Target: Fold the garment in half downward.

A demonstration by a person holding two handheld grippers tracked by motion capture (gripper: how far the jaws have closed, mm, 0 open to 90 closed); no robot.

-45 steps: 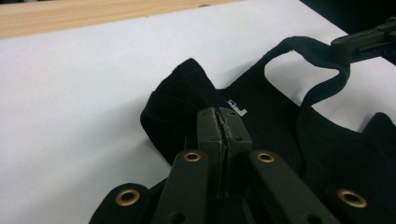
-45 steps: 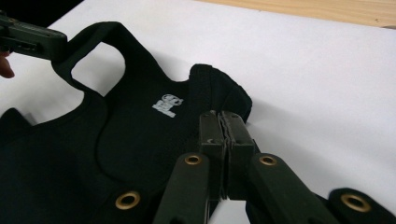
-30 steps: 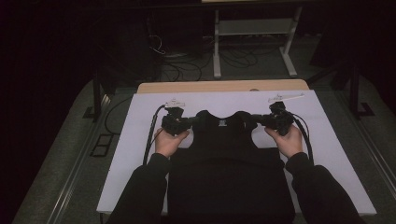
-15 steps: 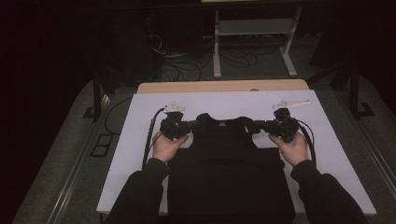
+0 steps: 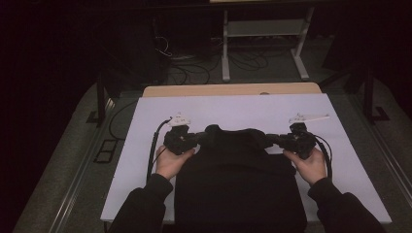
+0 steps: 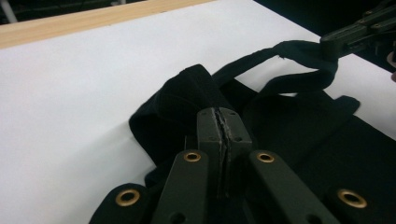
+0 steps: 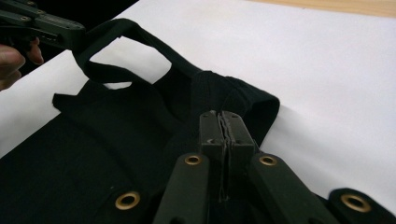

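High view: a black garment [image 5: 238,189], which looks like a sleeveless top with shoulder straps, lies flat on the white sheet [image 5: 243,109] covering the table, its hem toward the person and its two straps at the far end. Compared with a second ago, the hands have drawn apart sideways, and the strap end of the cloth is now stretched wider between them; half a second ago the spread was already partly made. My reading is that the top edge is being pulled taut to square it, so the work stands at an early, flattening stage.

The left gripper [image 5: 183,141] has its jaws closed tight on the left strap; the left gripper view shows the pads pressed together with dark fabric [image 6: 182,100] bunched just beyond them. The right gripper [image 5: 291,141] is likewise clamped on the right strap, with the cloth [image 7: 233,100] folded over its tips in the right gripper view. Each gripper view also shows the opposite gripper farther off, holding a looped strap [image 6: 299,51].

Around the garment the sheet is bare. A bare wooden table edge [image 5: 233,90] shows beyond the sheet, with loose floor cables [image 5: 175,53] and a pale metal stand [image 5: 265,34] behind, all well apart from the work. Each gripper's trailing cable [image 5: 154,145] lies beside the cloth, not on it. Nothing obstructs further spreading; the only risk I judge is a strap slipping from the pinch.
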